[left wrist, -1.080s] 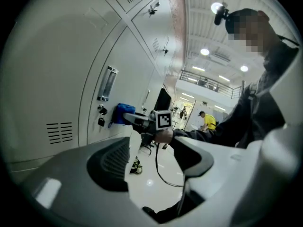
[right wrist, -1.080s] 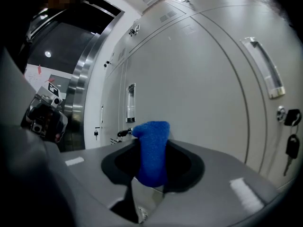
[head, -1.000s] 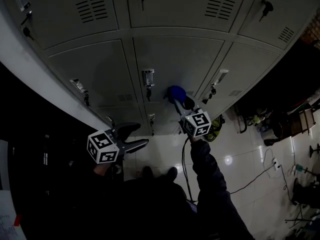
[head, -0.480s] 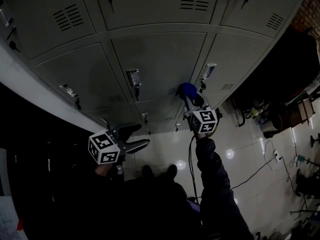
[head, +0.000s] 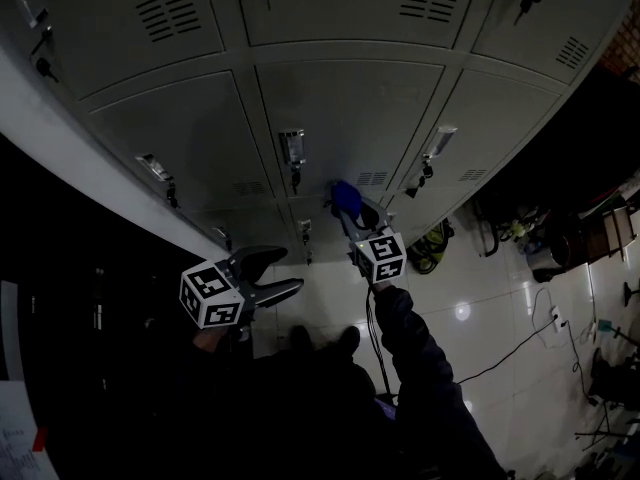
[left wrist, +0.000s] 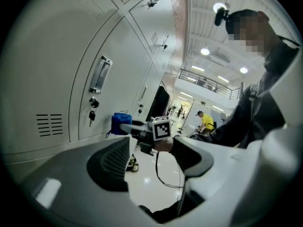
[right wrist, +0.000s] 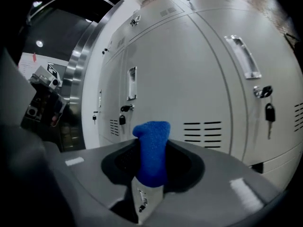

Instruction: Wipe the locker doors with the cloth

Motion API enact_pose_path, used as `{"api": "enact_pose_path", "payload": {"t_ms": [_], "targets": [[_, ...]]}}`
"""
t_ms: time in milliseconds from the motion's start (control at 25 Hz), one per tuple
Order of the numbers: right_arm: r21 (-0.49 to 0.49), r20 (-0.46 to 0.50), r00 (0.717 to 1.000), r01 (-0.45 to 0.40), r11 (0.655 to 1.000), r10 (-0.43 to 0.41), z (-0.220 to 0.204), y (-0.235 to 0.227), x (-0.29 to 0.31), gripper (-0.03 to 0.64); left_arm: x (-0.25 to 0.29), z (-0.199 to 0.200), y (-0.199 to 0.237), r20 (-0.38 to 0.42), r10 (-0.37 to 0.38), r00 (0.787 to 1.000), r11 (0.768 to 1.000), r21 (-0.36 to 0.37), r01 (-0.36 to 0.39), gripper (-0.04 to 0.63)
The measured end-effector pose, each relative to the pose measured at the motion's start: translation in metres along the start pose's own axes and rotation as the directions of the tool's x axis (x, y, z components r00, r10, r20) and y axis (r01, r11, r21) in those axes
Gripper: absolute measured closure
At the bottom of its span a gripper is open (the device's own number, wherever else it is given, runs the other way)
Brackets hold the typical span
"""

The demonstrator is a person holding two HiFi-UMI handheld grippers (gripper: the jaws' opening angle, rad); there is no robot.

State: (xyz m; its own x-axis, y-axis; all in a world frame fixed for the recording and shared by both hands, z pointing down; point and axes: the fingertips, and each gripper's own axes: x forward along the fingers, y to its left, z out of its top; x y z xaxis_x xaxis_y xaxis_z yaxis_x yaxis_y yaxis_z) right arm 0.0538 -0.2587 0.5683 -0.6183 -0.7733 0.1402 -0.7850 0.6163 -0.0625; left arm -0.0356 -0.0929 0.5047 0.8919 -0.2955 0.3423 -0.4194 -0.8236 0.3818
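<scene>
The blue cloth (head: 346,196) is pressed near the lower corner of a grey locker door (head: 345,118), just below its vent slots (head: 372,178). My right gripper (head: 351,211) is shut on it, and its marker cube (head: 381,256) faces me. In the right gripper view the cloth (right wrist: 152,150) stands up between the jaws of the right gripper (right wrist: 150,176), close in front of the door (right wrist: 189,79). My left gripper (head: 283,273) hangs open lower left, away from the lockers and holding nothing. The left gripper view shows the cloth (left wrist: 120,123) against the door.
Each door has a handle (right wrist: 242,56) and a lock with hanging keys (right wrist: 269,111). A steel column (head: 90,158) borders the lockers on the left. A cable (head: 500,358) trails over the glossy tiled floor, with clutter (head: 560,248) at the right. A person in yellow (left wrist: 206,122) stands far off.
The right gripper swept the cloth right along the door's lower edge, then back left below the vent slots. The left gripper stayed open and nearly still.
</scene>
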Motion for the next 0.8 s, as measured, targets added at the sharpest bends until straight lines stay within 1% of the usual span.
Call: {"api": "enact_pose_path", "payload": {"t_ms": [160, 280, 400, 560, 800], "targets": [[-0.012, -0.013, 0.996, -0.089, 0.996, 0.089, -0.006, 0.044, 0.026, 0.497, -0.016, -0.005, 0.004, 0.009, 0.013, 1.0, 1.0, -0.006, -0.013, 0.321], [-0.014, -0.022, 0.991, -0.133, 0.991, 0.132, -0.009, 0.069, 0.047, 0.497, -0.028, -0.009, 0.006, 0.014, 0.022, 1.0, 1.0, -0.013, -0.022, 0.321], [-0.027, -0.009, 0.986, -0.168, 0.986, 0.167, -0.005, 0.09, 0.064, 0.497, -0.039, -0.011, 0.009, 0.019, 0.031, 0.999, 0.999, -0.015, -0.031, 0.321], [-0.024, 0.019, 0.985, -0.17, 0.985, 0.171, 0.004, 0.099, 0.079, 0.497, -0.05, -0.012, 0.013, 0.017, 0.043, 0.999, 0.999, -0.008, -0.043, 0.321], [-0.009, 0.019, 0.992, -0.123, 0.992, 0.123, 0.003, 0.072, 0.073, 0.497, -0.051, -0.014, 0.015, 0.007, 0.042, 0.999, 0.999, -0.007, -0.042, 0.321]]}}
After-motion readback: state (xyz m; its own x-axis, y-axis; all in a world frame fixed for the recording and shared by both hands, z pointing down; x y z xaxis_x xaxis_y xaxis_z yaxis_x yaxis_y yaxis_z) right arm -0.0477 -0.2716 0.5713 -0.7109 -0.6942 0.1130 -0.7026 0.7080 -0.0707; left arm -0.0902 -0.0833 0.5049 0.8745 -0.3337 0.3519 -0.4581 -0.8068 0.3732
